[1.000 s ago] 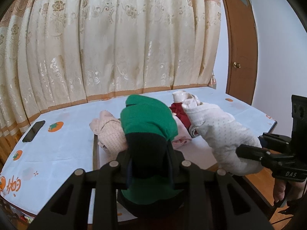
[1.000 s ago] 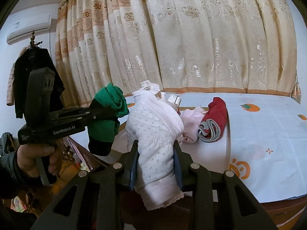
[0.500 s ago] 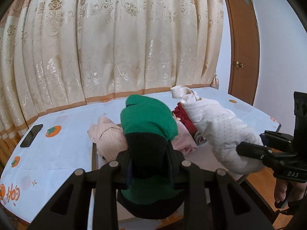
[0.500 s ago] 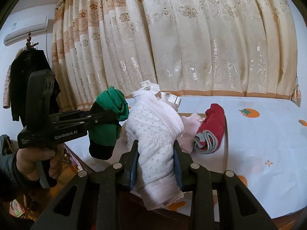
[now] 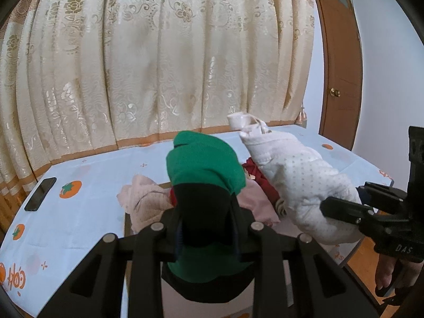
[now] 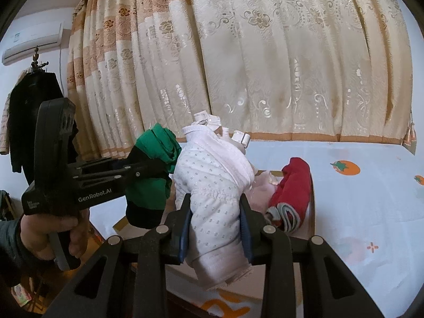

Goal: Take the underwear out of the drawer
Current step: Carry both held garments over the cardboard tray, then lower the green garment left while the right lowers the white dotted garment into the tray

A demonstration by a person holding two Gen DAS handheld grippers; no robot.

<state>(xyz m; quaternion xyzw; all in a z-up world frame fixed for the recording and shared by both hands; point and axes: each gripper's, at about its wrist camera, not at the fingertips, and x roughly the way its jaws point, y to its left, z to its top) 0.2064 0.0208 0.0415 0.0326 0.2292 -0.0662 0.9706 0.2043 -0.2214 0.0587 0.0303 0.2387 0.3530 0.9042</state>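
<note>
Both jaws loaded. Left gripper (image 5: 206,228) pinches the green-and-black roll (image 5: 205,169) across its black end; jaws part-way shut, pads pressed on fabric. Right gripper (image 6: 214,225) pinches the white dotted roll (image 6: 212,182) the same way, pads squeezing its lower half.

Each roll's long axis runs forward and up, out past the jaws, tail hanging below them.

Both rolls are clear of the drawer (image 6: 312,198), which lies ahead of and below both jaws on the worktop (image 6: 371,212). Left inside it: pink bundle (image 5: 143,201) ahead-left of my left jaws, red roll (image 6: 294,185) ahead-right of my right jaws, pale pink piece (image 5: 254,204) between them.

Judgement: 2 pieces out, next is a drop spot on the cloth-covered worktop. Right jaws nearer the red roll, left nearer the pink bundle.
</note>
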